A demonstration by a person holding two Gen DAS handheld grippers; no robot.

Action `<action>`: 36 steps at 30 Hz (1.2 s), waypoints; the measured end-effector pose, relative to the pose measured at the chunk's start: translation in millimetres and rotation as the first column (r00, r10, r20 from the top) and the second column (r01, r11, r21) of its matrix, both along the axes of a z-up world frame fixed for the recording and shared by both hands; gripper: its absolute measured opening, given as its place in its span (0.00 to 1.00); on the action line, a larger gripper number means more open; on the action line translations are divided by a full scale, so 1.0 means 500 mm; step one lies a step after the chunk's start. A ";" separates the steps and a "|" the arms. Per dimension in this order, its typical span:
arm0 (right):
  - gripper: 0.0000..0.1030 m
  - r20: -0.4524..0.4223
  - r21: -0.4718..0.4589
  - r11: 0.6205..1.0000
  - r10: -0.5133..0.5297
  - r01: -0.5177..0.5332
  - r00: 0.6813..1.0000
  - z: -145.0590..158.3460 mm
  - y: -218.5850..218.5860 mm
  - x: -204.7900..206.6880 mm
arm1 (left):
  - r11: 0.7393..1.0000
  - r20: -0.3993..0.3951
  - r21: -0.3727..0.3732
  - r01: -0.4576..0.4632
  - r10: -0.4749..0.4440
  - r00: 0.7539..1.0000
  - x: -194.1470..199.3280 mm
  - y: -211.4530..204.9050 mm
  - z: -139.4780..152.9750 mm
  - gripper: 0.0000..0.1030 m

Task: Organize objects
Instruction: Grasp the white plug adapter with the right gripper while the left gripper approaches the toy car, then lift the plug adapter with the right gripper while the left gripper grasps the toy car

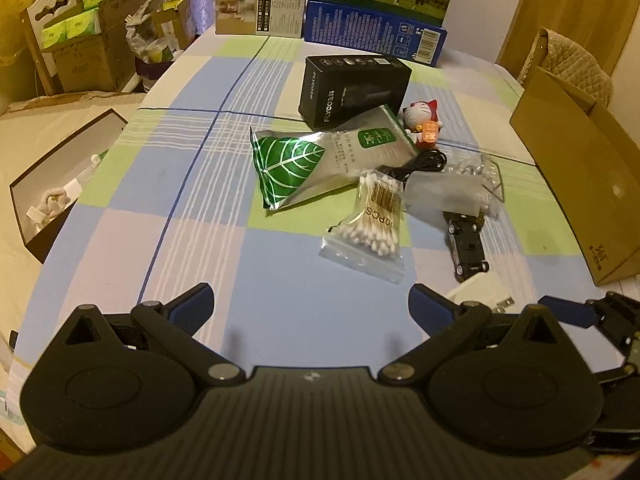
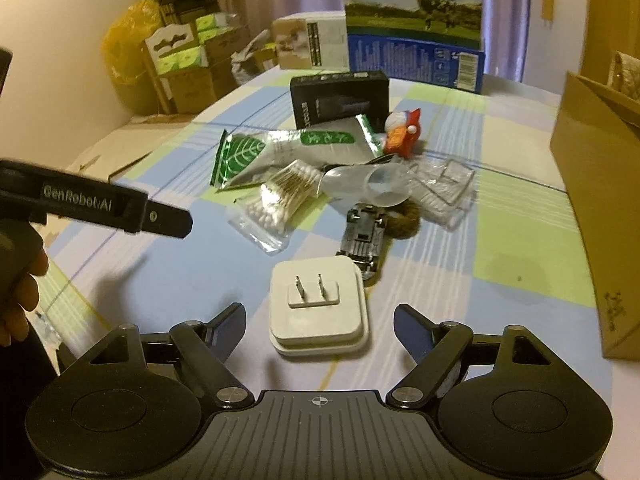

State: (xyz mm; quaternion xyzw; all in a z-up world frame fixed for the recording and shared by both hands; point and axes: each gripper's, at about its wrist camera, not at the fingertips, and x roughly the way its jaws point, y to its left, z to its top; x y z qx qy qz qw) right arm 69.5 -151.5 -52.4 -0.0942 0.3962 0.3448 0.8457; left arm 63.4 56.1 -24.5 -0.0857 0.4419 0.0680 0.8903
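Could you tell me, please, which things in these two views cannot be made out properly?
- Cardboard box, both views: its inside is hidden by its own wall, and the frame edge cuts it off.
- Brown fuzzy object, right wrist view: mostly hidden by the toy car and a clear plastic bag.
- Black cable, left wrist view: its ends run under the silver leaf pouch.
- White plug adapter, left wrist view: the left gripper covers most of it.

Plug adapter (image 2: 319, 307) nearest, toy car (image 2: 363, 236) just behind, swab bag (image 2: 280, 196) left of car, cardboard box (image 2: 600, 216) far right.
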 end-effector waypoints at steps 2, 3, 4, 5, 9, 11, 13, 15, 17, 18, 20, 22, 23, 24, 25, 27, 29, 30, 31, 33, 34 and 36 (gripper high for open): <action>0.77 -0.012 -0.010 1.000 0.006 -0.006 1.000 -0.014 0.010 0.010 | 1.000 -0.001 0.000 0.005 -0.005 1.000 0.007 0.001 -0.003 0.99; 0.77 -0.018 -0.015 1.000 0.007 -0.007 1.000 -0.020 0.014 0.015 | 1.000 -0.004 -0.005 0.008 -0.008 1.000 0.011 0.002 -0.005 0.99; 0.77 -0.020 -0.022 1.000 0.007 -0.007 1.000 -0.025 0.019 0.020 | 1.000 -0.008 -0.009 0.008 -0.008 1.000 0.014 0.003 -0.007 0.99; 0.77 -0.023 -0.027 1.000 0.008 -0.009 1.000 -0.031 0.023 0.024 | 1.000 -0.012 -0.011 0.007 -0.007 1.000 0.017 0.004 -0.010 0.99; 0.70 -0.030 -0.036 0.999 0.018 -0.019 0.999 -0.046 0.033 0.034 | 1.000 -0.039 0.003 0.009 -0.009 0.999 0.029 0.000 -0.021 0.99; 0.62 -0.026 -0.045 0.999 0.023 -0.024 0.999 -0.051 0.038 0.036 | 1.000 -0.044 -0.005 0.011 -0.012 0.999 0.032 0.001 -0.025 0.99; 0.61 -0.023 -0.058 0.998 0.022 -0.024 0.999 -0.057 0.040 0.037 | 1.000 -0.045 -0.015 0.012 -0.013 0.999 0.035 0.001 -0.027 0.99; 0.60 -0.017 -0.062 0.998 0.025 -0.026 1.000 -0.058 0.041 0.036 | 1.000 -0.039 -0.021 0.014 -0.015 0.999 0.037 0.001 -0.027 0.99; 0.60 -0.010 -0.067 0.997 0.032 -0.033 0.999 -0.056 0.041 0.034 | 1.000 -0.036 -0.022 0.018 -0.019 0.999 0.039 -0.002 -0.026 0.99; 0.60 -0.002 -0.065 0.997 0.034 -0.034 0.999 -0.053 0.038 0.031 | 0.999 -0.033 -0.025 0.022 -0.023 0.999 0.039 -0.003 -0.026 0.99; 0.60 0.023 -0.063 0.997 0.037 -0.036 0.999 -0.042 0.029 0.023 | 0.999 -0.030 -0.036 0.027 -0.028 0.999 0.040 -0.007 -0.025 0.99; 0.60 0.041 -0.058 0.998 0.029 -0.026 0.999 -0.030 0.014 0.018 | 0.998 -0.030 -0.049 0.033 -0.034 0.999 0.041 -0.012 -0.026 0.99; 0.60 0.048 -0.055 0.998 0.012 -0.009 0.999 -0.024 0.005 0.017 | 0.998 -0.029 -0.055 0.037 -0.039 0.999 0.042 -0.016 -0.026 0.99; 0.60 0.055 -0.052 0.999 -0.010 0.013 0.998 -0.019 -0.006 0.018 | 0.997 -0.028 -0.060 0.041 -0.043 0.999 0.044 -0.021 -0.026 0.99; 0.60 0.061 -0.052 0.998 -0.033 0.036 0.998 -0.014 -0.016 0.020 | 0.997 -0.028 -0.064 0.047 -0.049 0.998 0.046 -0.028 -0.026 0.99; 0.60 0.068 -0.058 0.994 -0.084 0.088 0.994 -0.009 -0.041 0.030 | 0.995 -0.020 -0.072 0.063 -0.064 0.998 0.051 -0.043 -0.025 0.99; 0.60 0.062 -0.069 0.988 -0.135 0.139 0.989 -0.012 -0.065 0.046 | 0.993 -0.013 -0.086 0.079 -0.081 0.997 0.058 -0.059 -0.026 0.99; 0.60 0.057 -0.071 0.985 -0.156 0.160 0.986 -0.013 -0.076 0.053 | 0.992 -0.009 -0.090 0.087 -0.088 0.996 0.064 -0.070 -0.027 0.99; 0.60 0.053 -0.070 0.982 -0.173 0.176 0.984 -0.014 -0.086 0.058 | 0.992 -0.005 -0.091 0.092 -0.093 0.996 0.068 -0.079 -0.027 0.98; 0.60 0.054 -0.074 0.977 -0.198 0.202 0.979 -0.017 -0.104 0.064 | 0.991 0.009 -0.086 0.106 -0.105 0.994 0.079 -0.101 -0.029 0.91; 0.60 0.053 -0.073 0.974 -0.209 0.212 0.977 -0.019 -0.112 0.067 | 0.990 0.011 -0.087 0.111 -0.111 0.994 0.086 -0.113 -0.032 0.88; 0.60 0.049 -0.066 0.970 -0.230 0.233 0.972 -0.020 -0.129 0.072 | 0.989 0.011 -0.096 0.113 -0.113 0.994 0.100 -0.130 -0.040 0.84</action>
